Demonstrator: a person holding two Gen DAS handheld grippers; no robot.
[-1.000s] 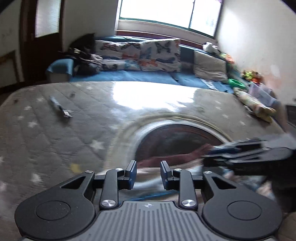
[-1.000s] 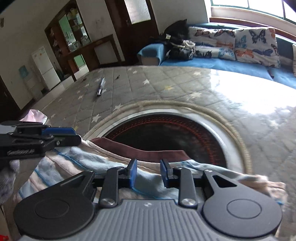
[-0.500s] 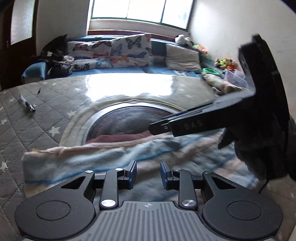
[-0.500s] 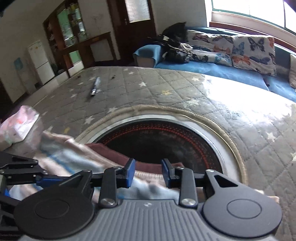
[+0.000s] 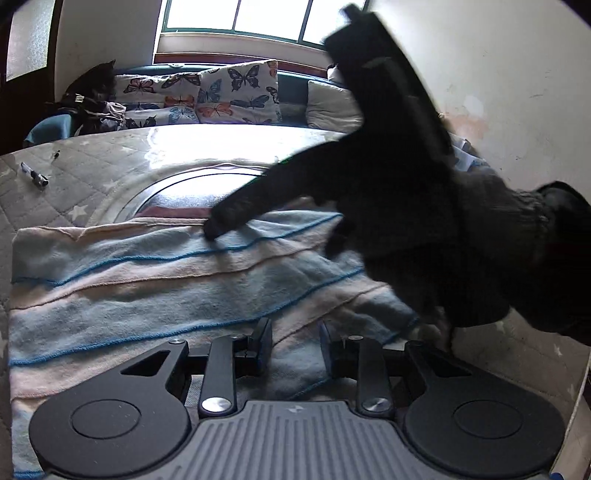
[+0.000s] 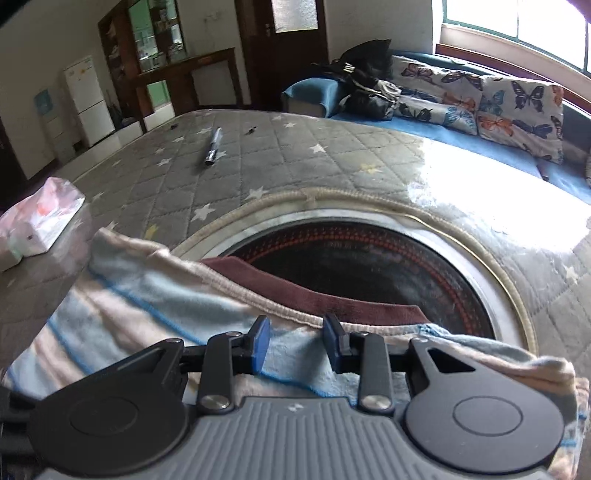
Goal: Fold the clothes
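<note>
On quilted star-print cover (image 5: 74, 177): fuzzy striped garment (image 5: 147, 280), folded flat; both grippers' fingers (image 5: 264, 341) (image 6: 260, 341) parted, empty.

My left wrist view looks low, close over striped garment (image 5: 155, 280) toward 12 o'clock window; right wrist view shares garment (image 6: 147, 306)

Light source: daylight from the window (image 5: 266, 18) well ahead of the left gripper (image 5: 293, 343); up and to the right of the right gripper (image 6: 295, 341).
Glare: a blown-out white patch on the quilted table cover (image 6: 461, 166) ahead of both tools.
Backlit: the right gripper's body (image 5: 388, 147) crosses ahead of the left tool as a near-black silhouette with motion-blurred edges.
Blur: the striped garment (image 6: 147, 306) smears left of the right tool.
Distortion: fisheye bending, dark corners.
</note>
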